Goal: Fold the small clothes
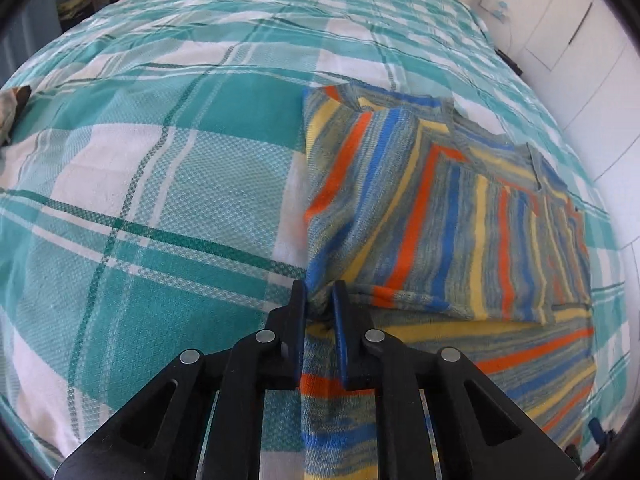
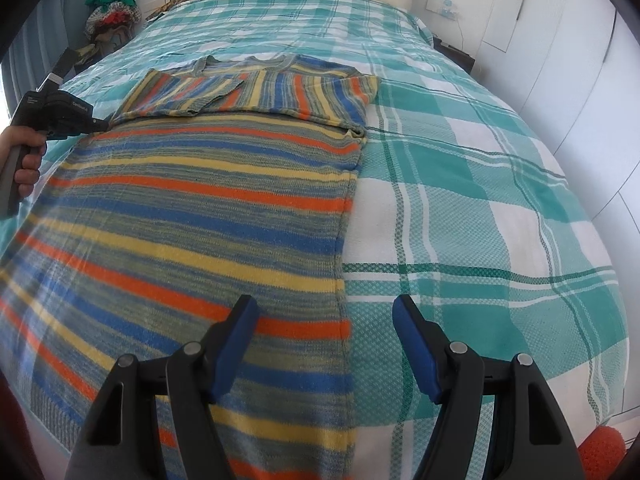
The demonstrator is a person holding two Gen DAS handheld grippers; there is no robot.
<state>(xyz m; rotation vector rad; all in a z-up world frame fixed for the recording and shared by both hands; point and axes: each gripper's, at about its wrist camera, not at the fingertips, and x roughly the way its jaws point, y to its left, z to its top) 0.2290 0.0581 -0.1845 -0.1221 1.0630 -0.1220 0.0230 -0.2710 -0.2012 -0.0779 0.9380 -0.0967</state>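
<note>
- The striped sweater [image 2: 208,200] is lying flat on the checked bedspread [image 2: 480,200], its sleeves folded across the chest.
- The left gripper [image 1: 320,292] is pinching a bunched fold at the sweater's side edge, jaws nearly together on the knit.
- The right gripper [image 2: 324,312] is hovering with jaws spread wide, straddling the sweater's other side edge, gripping nothing.
- A hand [image 2: 24,156] is holding the left gripper's handle.

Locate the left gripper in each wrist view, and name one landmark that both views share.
Left wrist view: the left gripper is at bottom centre, closed on the striped sweater's edge.
Right wrist view: the left gripper is at the left edge, held in a hand, tips at the sweater's side.
Shared landmark: the folded-in sleeves.
</note>
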